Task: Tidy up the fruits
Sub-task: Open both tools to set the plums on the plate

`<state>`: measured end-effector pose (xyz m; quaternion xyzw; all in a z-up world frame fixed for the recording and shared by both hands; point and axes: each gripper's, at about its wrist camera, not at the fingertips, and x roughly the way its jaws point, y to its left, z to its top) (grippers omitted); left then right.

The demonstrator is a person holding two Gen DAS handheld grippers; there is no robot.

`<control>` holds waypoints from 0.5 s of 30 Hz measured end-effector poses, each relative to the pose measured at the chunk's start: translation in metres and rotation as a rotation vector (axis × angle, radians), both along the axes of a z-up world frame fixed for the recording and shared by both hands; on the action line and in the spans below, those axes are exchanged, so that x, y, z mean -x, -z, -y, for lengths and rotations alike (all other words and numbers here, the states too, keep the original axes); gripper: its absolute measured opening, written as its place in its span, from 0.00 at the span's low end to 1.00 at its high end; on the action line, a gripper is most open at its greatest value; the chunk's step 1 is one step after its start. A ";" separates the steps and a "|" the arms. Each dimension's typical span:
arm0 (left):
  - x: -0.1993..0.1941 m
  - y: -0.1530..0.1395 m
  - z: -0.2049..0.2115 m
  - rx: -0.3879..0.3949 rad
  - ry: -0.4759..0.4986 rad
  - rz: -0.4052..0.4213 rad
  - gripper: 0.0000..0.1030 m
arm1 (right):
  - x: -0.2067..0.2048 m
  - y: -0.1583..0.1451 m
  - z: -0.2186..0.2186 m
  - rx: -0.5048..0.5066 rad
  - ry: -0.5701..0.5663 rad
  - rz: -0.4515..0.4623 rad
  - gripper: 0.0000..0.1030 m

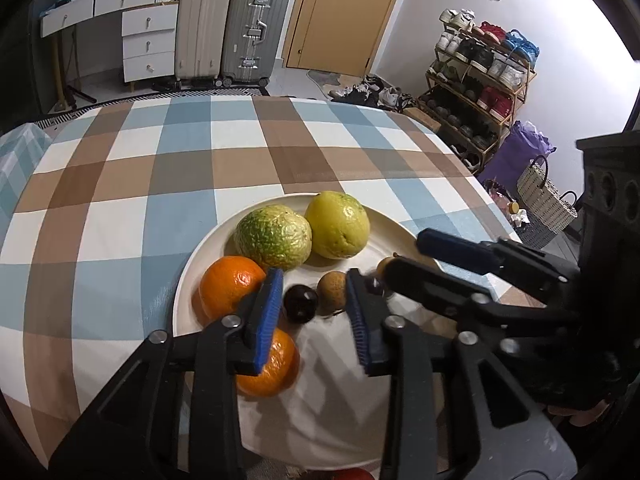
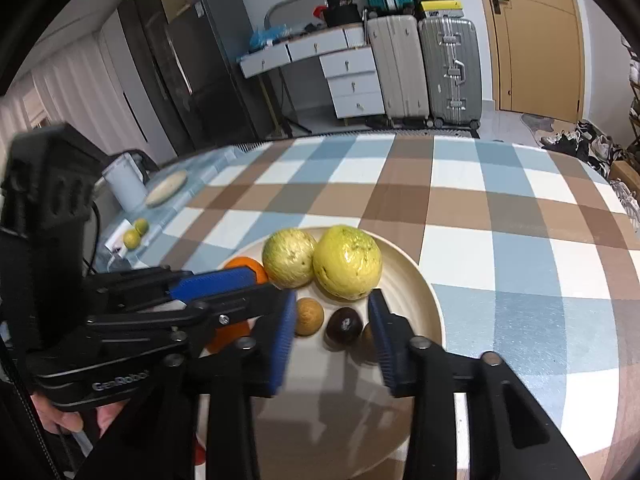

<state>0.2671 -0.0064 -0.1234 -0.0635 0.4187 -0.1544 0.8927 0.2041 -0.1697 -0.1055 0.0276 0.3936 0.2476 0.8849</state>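
Note:
A cream plate (image 1: 192, 264) (image 2: 416, 280) on the checked tablecloth holds two yellow-green guavas (image 1: 274, 236) (image 1: 338, 224) (image 2: 288, 256) (image 2: 346, 262), two oranges (image 1: 228, 286) (image 1: 272, 372), a dark round fruit (image 1: 300, 303) (image 2: 344, 326) and a brown longan (image 1: 332, 292) (image 2: 309, 316). My left gripper (image 1: 314, 312) is open over the plate, the dark fruit between its blue pads. My right gripper (image 2: 332, 340) is open over the plate, the longan and dark fruit between its pads. Another small brown fruit (image 1: 385, 266) (image 2: 366, 340) sits partly hidden behind a finger.
Two small green fruits (image 2: 135, 234) lie at the table's left edge beside a white kettle (image 2: 124, 186) and a round mat (image 2: 166, 188). Suitcases (image 1: 232, 26), drawers (image 1: 148, 40) and a shoe rack (image 1: 480, 76) stand beyond the table.

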 end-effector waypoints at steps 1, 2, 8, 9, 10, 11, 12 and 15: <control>0.003 -0.002 0.000 0.005 -0.002 0.003 0.39 | 0.004 -0.003 0.002 -0.007 0.004 0.012 0.46; 0.006 -0.005 -0.001 0.008 -0.005 0.006 0.42 | 0.007 -0.006 0.003 -0.011 0.005 0.021 0.47; 0.029 -0.022 0.000 -0.005 -0.022 0.041 0.59 | 0.034 -0.026 0.016 -0.035 0.037 0.080 0.81; 0.033 -0.025 0.000 -0.011 -0.027 0.047 0.61 | 0.039 -0.029 0.020 -0.043 0.051 0.092 0.83; 0.039 -0.029 -0.001 -0.011 -0.032 0.055 0.63 | 0.045 -0.032 0.023 -0.052 0.059 0.101 0.83; 0.044 -0.032 -0.001 -0.009 -0.035 0.059 0.64 | 0.050 -0.036 0.026 -0.062 0.063 0.107 0.84; 0.048 -0.034 -0.001 -0.009 -0.036 0.062 0.67 | 0.056 -0.039 0.030 -0.069 0.070 0.110 0.86; 0.065 -0.045 -0.001 -0.009 -0.046 0.081 0.71 | 0.074 -0.048 0.038 -0.077 0.094 0.124 0.94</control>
